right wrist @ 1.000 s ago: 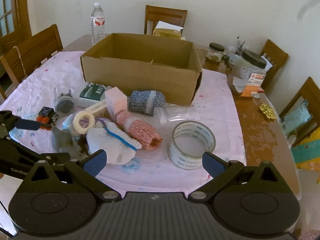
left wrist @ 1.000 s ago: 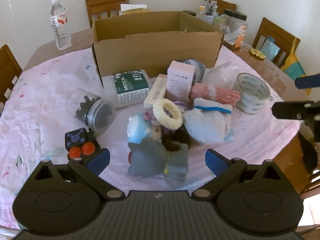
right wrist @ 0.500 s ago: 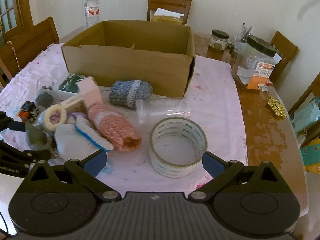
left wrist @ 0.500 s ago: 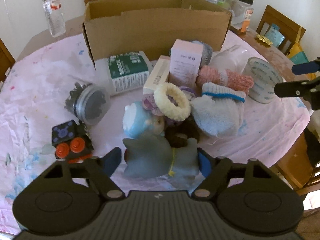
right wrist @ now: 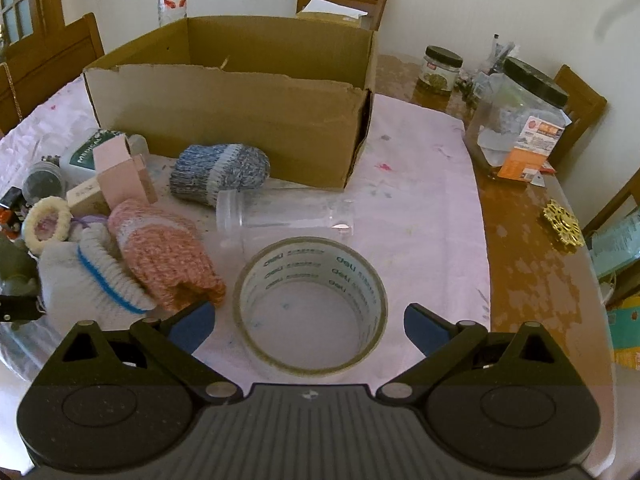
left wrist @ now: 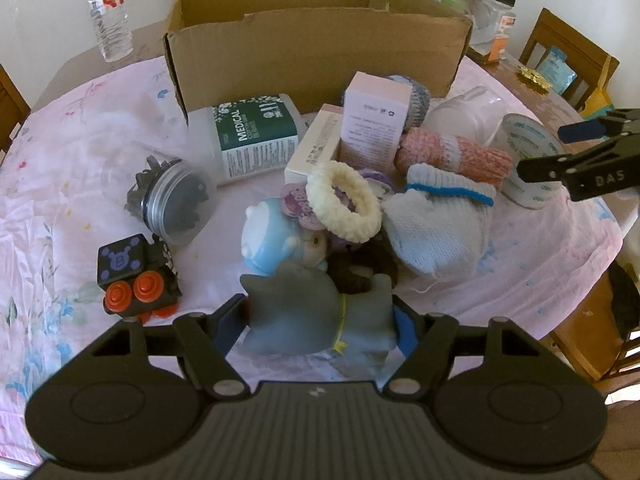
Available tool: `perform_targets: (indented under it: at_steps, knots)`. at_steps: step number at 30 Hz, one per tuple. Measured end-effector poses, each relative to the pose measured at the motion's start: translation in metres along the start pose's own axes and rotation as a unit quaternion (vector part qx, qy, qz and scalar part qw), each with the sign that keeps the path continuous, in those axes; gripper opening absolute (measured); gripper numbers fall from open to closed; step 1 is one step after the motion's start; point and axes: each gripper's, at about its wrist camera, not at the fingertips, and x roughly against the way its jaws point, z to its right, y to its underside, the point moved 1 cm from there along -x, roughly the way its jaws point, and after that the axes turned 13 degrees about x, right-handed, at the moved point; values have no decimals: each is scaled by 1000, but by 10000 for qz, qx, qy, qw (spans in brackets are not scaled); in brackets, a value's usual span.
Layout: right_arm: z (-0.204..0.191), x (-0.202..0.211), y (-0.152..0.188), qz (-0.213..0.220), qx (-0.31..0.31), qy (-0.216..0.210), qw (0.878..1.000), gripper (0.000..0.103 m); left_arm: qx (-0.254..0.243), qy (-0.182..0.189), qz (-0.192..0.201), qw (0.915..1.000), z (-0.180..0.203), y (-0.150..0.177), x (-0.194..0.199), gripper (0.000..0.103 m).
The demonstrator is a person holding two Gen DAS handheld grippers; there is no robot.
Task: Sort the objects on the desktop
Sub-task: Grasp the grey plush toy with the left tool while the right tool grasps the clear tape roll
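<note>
Gripping now: we find the left gripper [left wrist: 320, 322] clamped on the grey soft toy [left wrist: 316, 316] near the table's front edge.
Toy handling: we judge it light and squashy; its broad body gives the better hold.
Right gripper [right wrist: 306, 322]: jaws wide, straddling the tape roll [right wrist: 310, 304], pads clear of it.
Tape handling: we judge it stiff and smooth; take it across the outer wall.
Destination: cardboard box [right wrist: 224, 120], far edge of the cloth.

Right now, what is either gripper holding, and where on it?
Left gripper grips the grey soft toy across its sides. Right gripper holds nothing, open around the tape roll.
</note>
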Motion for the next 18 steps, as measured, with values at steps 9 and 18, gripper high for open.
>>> perform_targets:
  at_steps: [9,18]
  knots:
    - [3,-10,-2,-46,141,-162,9998,88,51,-51,-5,10000,2,1,0,73]
    - [4,-4,-4,-92,216,-206,9995,88,30,-3,50,10000,1,-3,14,72]
